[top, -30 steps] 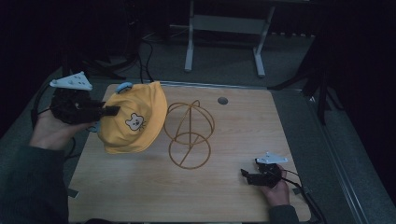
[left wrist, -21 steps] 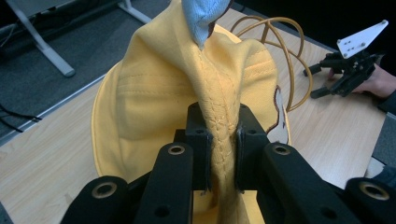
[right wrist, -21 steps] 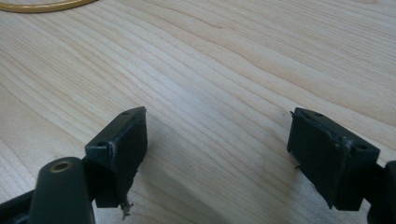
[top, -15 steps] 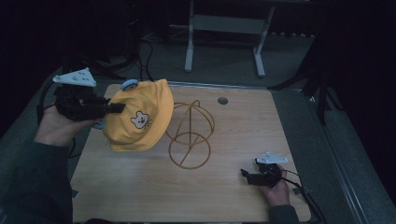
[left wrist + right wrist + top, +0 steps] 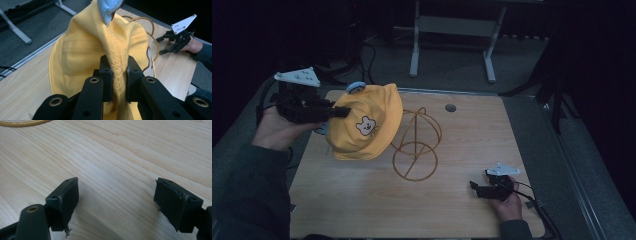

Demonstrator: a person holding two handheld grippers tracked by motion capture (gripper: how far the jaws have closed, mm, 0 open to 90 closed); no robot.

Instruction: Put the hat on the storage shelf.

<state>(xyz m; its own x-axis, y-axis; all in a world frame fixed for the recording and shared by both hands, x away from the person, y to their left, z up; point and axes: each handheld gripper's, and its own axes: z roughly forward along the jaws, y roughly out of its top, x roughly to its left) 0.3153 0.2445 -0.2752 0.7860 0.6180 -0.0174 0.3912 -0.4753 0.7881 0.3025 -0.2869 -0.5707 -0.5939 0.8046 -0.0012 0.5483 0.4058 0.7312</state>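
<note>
- Left gripper (image 5: pixel 343 112), at the table's left edge in the high view: jaws pinched tight on a fold of the yellow hat (image 5: pixel 364 127). Left gripper view shows fabric bunched between the pads (image 5: pixel 108 80).
- Hat held up off the wooden table (image 5: pixel 472 145), hanging over its left part. Bear face printed on the side; light-blue patch (image 5: pixel 108 8) at the top of the pinched fold.
- Gold wire stand (image 5: pixel 416 145) on the table just right of the hat, hoop base with an upright loop; the hat's edge overlaps its left side, touching or not I cannot tell.
- Right gripper (image 5: pixel 473 187) low at the table's near-right corner, well apart from hat and stand; jaws spread wide, nothing between them, bare wood beneath.
- Small round grommet (image 5: pixel 450 107) near the far edge.
- Grey desk legs (image 5: pixel 414 45) on the floor beyond.
</note>
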